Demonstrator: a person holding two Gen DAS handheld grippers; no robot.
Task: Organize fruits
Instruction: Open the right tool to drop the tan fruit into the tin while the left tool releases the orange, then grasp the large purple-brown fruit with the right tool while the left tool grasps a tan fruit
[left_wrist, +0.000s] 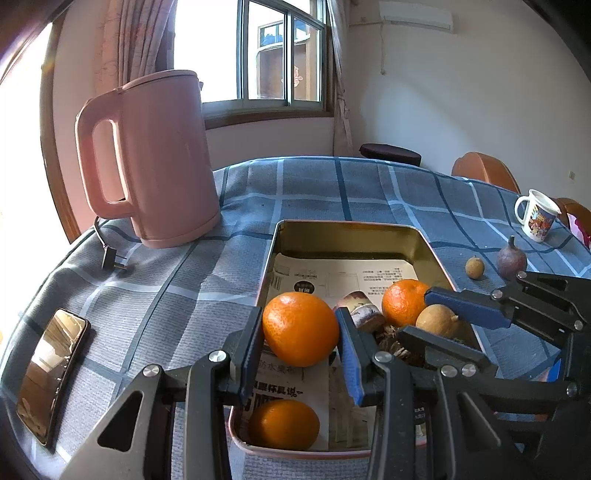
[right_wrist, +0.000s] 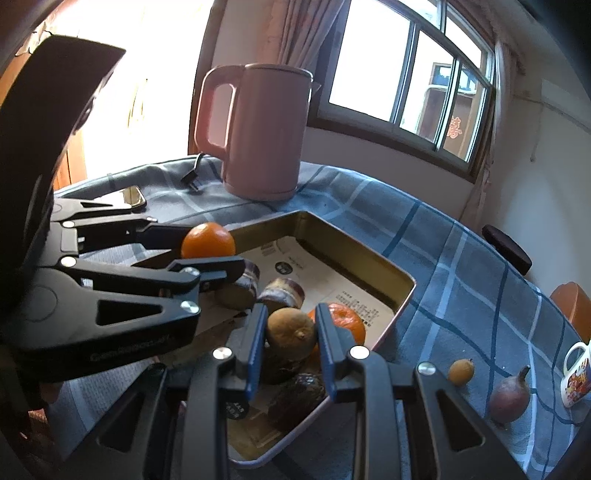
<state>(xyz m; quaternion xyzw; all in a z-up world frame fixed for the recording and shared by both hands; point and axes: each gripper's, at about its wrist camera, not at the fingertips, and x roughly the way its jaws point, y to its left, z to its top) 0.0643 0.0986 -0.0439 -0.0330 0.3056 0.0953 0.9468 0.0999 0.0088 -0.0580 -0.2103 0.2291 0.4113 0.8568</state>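
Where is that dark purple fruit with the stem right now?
The purple fruit sits on the checked tablecloth outside the tin tray, on its right in both views, between a small yellow fruit and the white mug.

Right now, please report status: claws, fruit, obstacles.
Left claw shut on orange. Right claw shut on brown fruit. Both over tin. Claws crowd each other.
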